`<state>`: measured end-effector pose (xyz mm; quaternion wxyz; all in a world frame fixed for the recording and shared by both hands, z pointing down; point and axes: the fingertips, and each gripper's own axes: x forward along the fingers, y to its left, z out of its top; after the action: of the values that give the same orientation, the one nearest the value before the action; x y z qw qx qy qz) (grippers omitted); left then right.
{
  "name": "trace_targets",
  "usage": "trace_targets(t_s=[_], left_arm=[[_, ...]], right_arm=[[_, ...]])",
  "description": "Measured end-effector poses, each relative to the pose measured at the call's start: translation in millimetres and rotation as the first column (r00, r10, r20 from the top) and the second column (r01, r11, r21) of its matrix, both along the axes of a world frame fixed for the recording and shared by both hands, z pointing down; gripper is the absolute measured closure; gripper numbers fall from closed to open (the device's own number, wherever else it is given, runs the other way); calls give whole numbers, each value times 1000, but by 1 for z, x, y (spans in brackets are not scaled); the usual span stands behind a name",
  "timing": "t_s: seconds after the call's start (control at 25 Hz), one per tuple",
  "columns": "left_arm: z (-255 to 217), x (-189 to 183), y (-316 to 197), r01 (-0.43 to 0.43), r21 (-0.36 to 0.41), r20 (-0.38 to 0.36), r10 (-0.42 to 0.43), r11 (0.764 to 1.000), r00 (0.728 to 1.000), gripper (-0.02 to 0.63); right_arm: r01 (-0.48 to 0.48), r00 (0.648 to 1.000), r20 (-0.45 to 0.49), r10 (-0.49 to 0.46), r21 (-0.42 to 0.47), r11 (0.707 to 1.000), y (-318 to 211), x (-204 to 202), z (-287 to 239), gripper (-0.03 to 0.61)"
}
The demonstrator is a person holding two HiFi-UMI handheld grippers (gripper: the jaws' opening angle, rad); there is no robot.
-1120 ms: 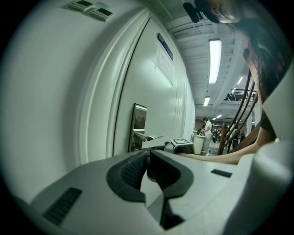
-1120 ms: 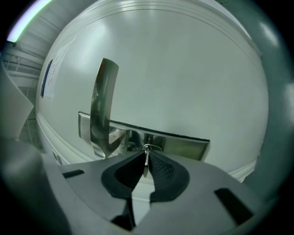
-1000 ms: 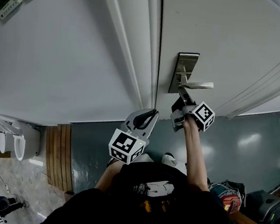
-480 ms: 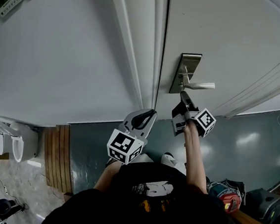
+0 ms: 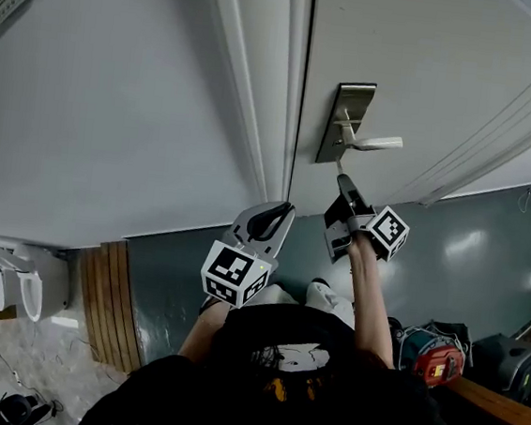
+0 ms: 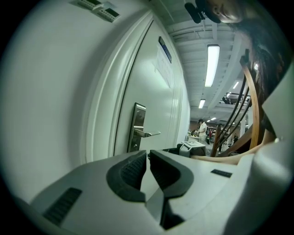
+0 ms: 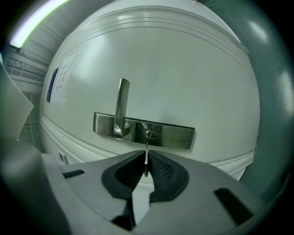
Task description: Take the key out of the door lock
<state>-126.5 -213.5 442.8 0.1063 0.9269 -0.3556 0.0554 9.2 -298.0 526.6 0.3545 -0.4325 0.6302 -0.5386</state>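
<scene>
Left claw (image 5: pixel 281 212) (image 6: pixel 148 154): held in front of the door frame (image 5: pixel 259 93), apart from it. Pads are seen pressed together, with nothing between them.

Door (image 5: pixel 432 64) (image 7: pixel 174 78): a metal lock plate (image 5: pixel 335 129) (image 7: pixel 177 136) is mounted near its edge, with a lever handle (image 5: pixel 376 143) (image 7: pixel 121 105) on it. The keyhole (image 7: pixel 151 134) is seen uncovered.

Right claw (image 5: pixel 343 179) (image 7: pixel 146 158): aimed at the lock plate, pads clamped on the key (image 7: pixel 146 151). The key is seen edge-on, its tip projecting past the pads, just short of the keyhole and not in it.
</scene>
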Motion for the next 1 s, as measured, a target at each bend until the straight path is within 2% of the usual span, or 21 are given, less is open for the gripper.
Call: trace_targets(t_s=[0.28, 0.56, 1.0], left_arm=[[9, -8, 16, -32, -3, 5, 32, 999, 999, 584], [11, -18, 26, -11, -7, 22, 12, 1000, 1000, 584], [14, -2, 47, 12, -12, 55, -12, 1000, 998, 584]], right_arm=[[25, 998, -52, -25, 9, 1000, 37, -8, -5, 557], [79, 987, -145, -73, 32, 996, 69, -17, -20, 557], [105, 968, -232, -94, 34, 994, 129, 18, -27, 557]])
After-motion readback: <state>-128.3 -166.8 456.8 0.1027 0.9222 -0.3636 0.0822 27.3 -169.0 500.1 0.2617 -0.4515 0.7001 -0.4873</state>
